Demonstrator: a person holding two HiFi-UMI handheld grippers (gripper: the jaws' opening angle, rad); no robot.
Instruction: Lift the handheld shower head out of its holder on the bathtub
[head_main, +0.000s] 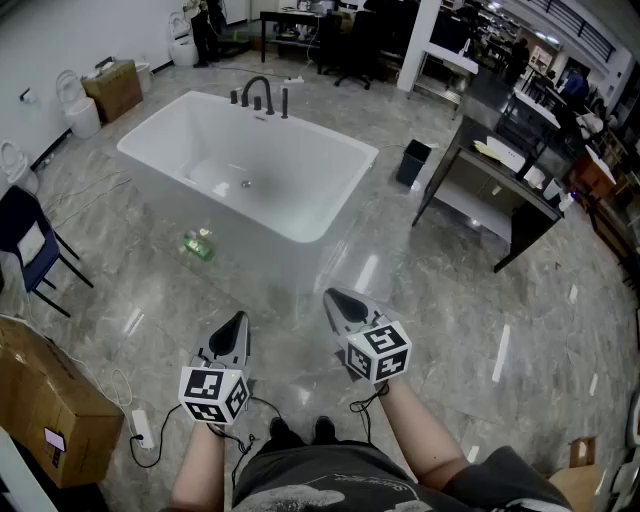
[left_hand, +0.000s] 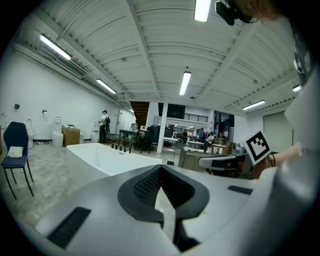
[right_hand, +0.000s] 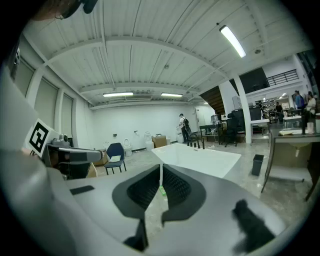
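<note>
standing well back from the white bathtub (head_main: 300, 165), which sits in the middle of the marble-look floor. the handheld shower head (head_main: 285, 101) is in its holder on the tub's far rim, a slim black upright just beside the arched black spout (head_main: 257, 90). it's too small from here to make out more.

both grippers are held low in front of the person, pointing roughly at the tub and nowhere near it. the left gripper (head_main: 238, 318) has its fingers pressed together at the tips with nothing between them, and its own view (left_hand: 160, 167) shows the same. the right gripper (head_main: 332, 296) is also closed up and empty (right_hand: 160, 167).

there's a green object (head_main: 198, 244) on the floor by the tub's near side, a blue chair (head_main: 30, 245) off to the left, and a cardboard box (head_main: 50, 400) at bottom left.
</note>
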